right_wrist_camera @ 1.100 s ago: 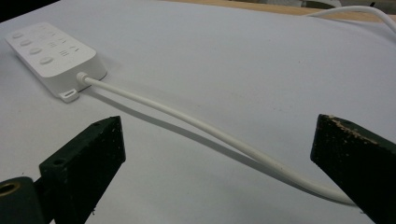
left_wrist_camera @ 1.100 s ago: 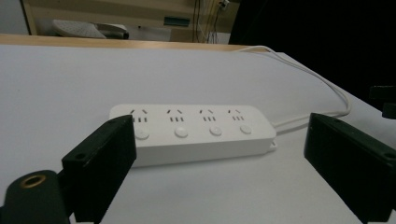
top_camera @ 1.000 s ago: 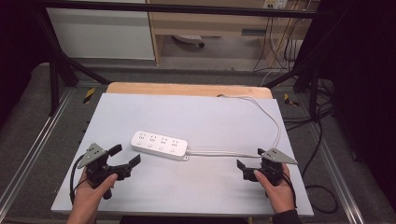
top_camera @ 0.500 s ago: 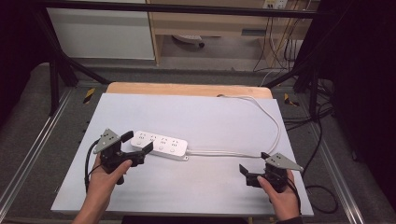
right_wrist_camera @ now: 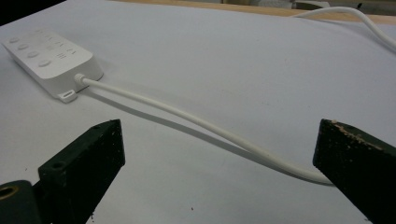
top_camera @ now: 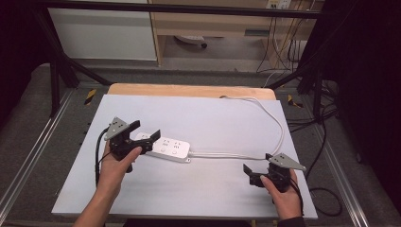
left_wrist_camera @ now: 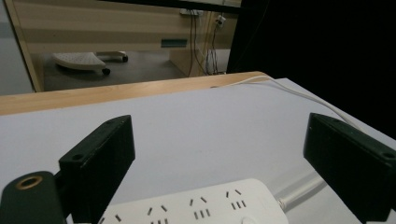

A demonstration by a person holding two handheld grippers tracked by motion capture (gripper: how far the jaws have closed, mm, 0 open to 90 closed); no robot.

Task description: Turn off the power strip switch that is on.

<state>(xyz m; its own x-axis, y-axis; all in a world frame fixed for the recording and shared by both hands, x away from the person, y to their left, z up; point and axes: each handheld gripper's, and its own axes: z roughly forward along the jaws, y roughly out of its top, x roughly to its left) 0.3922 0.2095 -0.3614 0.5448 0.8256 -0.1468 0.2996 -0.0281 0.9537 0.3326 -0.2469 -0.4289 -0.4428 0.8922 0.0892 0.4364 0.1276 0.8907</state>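
A white power strip (top_camera: 163, 147) is lying flat, sockets up, left of centre on the pale grey tabletop (top_camera: 208, 194), its long axis running roughly left to right and tilting slightly toward the person at its right end. Its left end is lying partly hidden behind the left gripper (top_camera: 142, 134) in the high view, and the left gripper view is cutting off the strip's near edge at the bottom of the frame. The socket slots are showing there as small dark marks; in the right gripper view the strip's top is too washed out to read clearly. A white cord (top_camera: 265, 124) is leaving the strip's right end, running right along the tabletop, then curving back toward the far wooden edge (top_camera: 189, 90), where it is dropping out of sight.

The left gripper, held in the person's left hand (top_camera: 116, 163), is hovering at the strip's left end with its black jaws spread wide apart, gripping nothing. The right gripper (top_camera: 253, 174), in the right hand (top_camera: 283, 189), is sitting near the right front of the tabletop, well apart from the strip, its jaws likewise standing wide open on either side of the cord.
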